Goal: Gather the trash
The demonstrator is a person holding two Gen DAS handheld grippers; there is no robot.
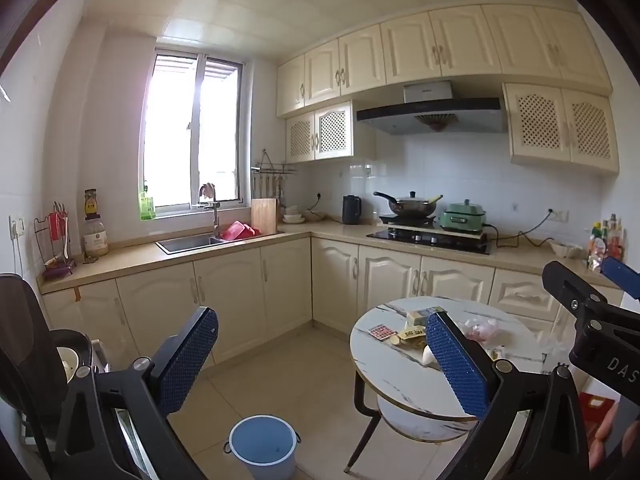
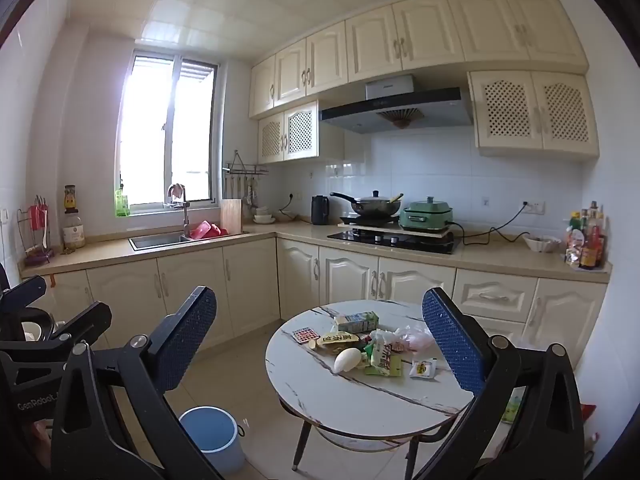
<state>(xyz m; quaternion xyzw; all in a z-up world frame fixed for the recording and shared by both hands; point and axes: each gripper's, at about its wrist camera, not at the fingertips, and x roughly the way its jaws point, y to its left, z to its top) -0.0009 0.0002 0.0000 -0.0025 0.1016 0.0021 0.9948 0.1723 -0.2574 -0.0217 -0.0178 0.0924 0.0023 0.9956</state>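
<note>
A pile of trash (image 2: 372,350) lies on the round marble table (image 2: 320,396): a green milk carton (image 2: 358,322), crumpled wrappers, a pink plastic bag (image 2: 414,338), a white egg-shaped lump (image 2: 346,360) and a small sachet (image 2: 422,369). A blue bucket (image 2: 212,436) stands on the floor left of the table. My right gripper (image 2: 320,338) is open and empty, held well short of the table. My left gripper (image 1: 324,360) is open and empty too, with the table (image 1: 392,380) and the bucket (image 1: 262,446) ahead of it. Its right finger hides part of the trash (image 1: 412,334).
Cream cabinets and an L-shaped counter (image 2: 160,250) run behind, with a sink (image 2: 160,240), a hob with a wok (image 2: 374,208) and a green cooker (image 2: 426,214). Sauce bottles (image 2: 586,240) stand at the counter's right end. An appliance (image 1: 36,344) sits at the left.
</note>
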